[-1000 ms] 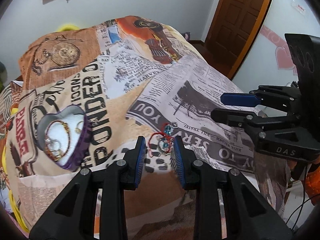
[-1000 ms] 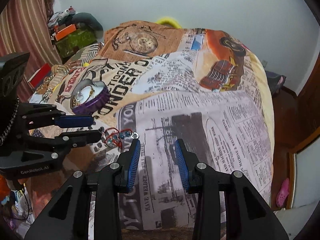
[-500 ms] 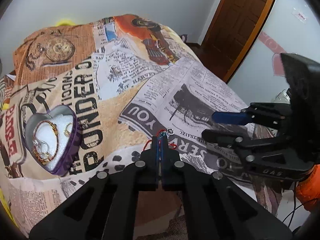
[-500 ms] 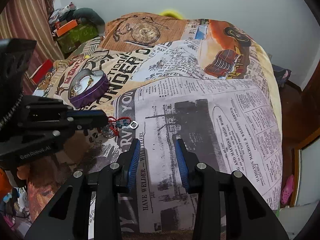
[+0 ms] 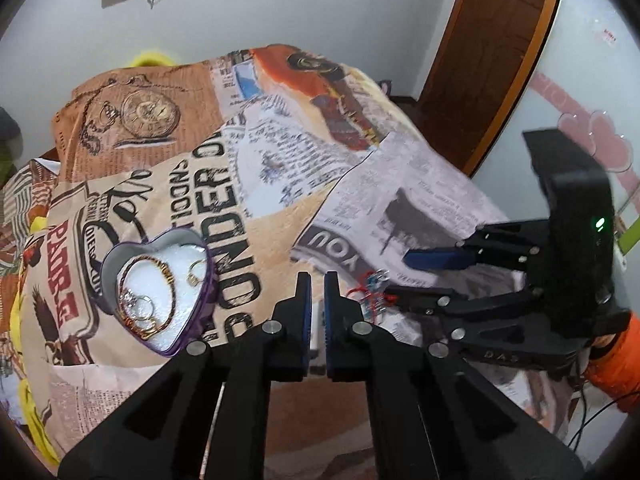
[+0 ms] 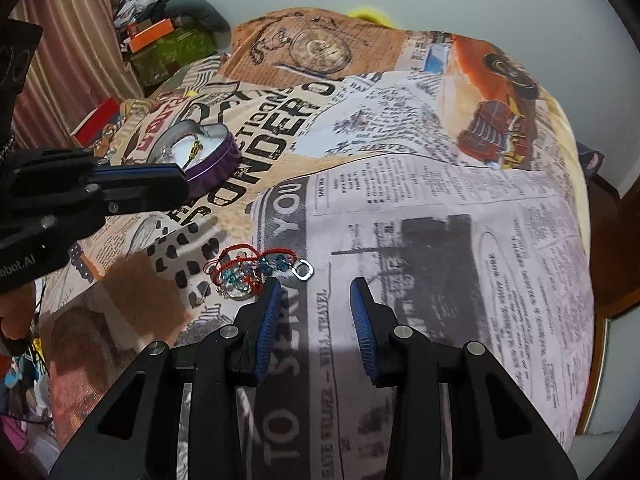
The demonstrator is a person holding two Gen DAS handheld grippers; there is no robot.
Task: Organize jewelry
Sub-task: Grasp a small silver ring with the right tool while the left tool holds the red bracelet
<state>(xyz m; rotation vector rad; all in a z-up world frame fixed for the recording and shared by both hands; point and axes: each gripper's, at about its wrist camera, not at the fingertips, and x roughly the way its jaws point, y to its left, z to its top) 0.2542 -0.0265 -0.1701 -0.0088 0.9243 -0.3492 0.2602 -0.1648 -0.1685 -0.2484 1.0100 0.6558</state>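
A purple heart-shaped tin [image 5: 160,288] with a white lining holds gold chains and rings; it sits on the printed bedspread, and shows in the right wrist view [image 6: 208,156] too. A red cord bracelet with blue beads [image 6: 256,272] lies loose on the bedspread, also seen in the left wrist view [image 5: 370,292]. My left gripper [image 5: 316,292] is nearly shut and holds nothing, between the tin and the bracelet. My right gripper [image 6: 314,300] is open, just right of the bracelet.
The bedspread [image 6: 440,208] covers a bed that drops off at the near edge. Boxes and clutter [image 6: 160,44] stand at the far left by a curtain. A wooden door [image 5: 488,60] is beyond the bed's right side.
My left gripper had closed at the bracelet, then lifted away to the left without it. The bracelet stays on the bedspread. My right gripper moved closer to the bracelet.
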